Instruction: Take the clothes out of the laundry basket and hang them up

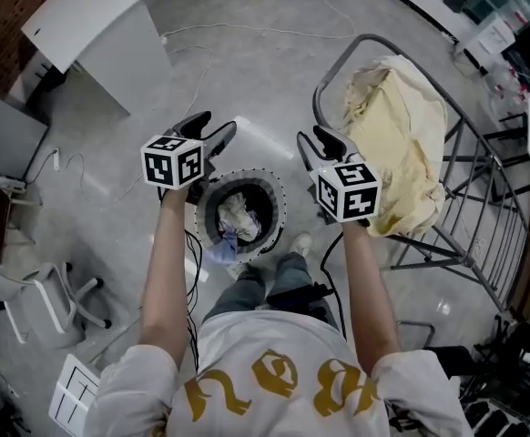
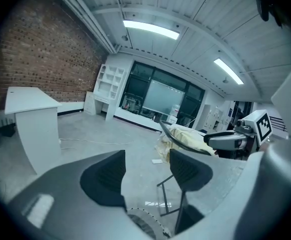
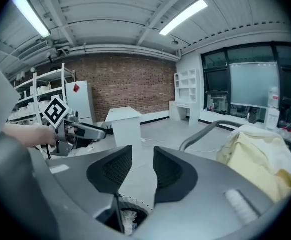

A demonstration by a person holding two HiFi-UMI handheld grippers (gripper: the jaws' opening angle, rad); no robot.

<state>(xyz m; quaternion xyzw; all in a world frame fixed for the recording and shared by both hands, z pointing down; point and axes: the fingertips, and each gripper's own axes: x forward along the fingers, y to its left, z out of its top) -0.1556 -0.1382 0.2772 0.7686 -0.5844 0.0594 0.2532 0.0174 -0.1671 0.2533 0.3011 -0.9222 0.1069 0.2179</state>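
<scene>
Both grippers are empty right now. The left gripper [image 1: 215, 124] has its jaws spread wide with nothing between them, and the right gripper [image 1: 315, 137] is also released, with a narrower gap and only floor behind it. The round dark mesh laundry basket with a white rim [image 1: 278, 198] sits on the floor between and below them, with a crumpled white bundle of clothes [image 1: 238, 215] inside. From the left tips it's at about 6 o'clock, from the right about 8. I'd say the left is nearer. Both sets of jaws point up toward 12, away from it, so they'd need tipping down. The bundle has no clear long axis. The grey tubular drying rack [image 1: 374, 39] at 3 o'clock already holds a cream-yellow cloth [image 1: 397, 135].
</scene>
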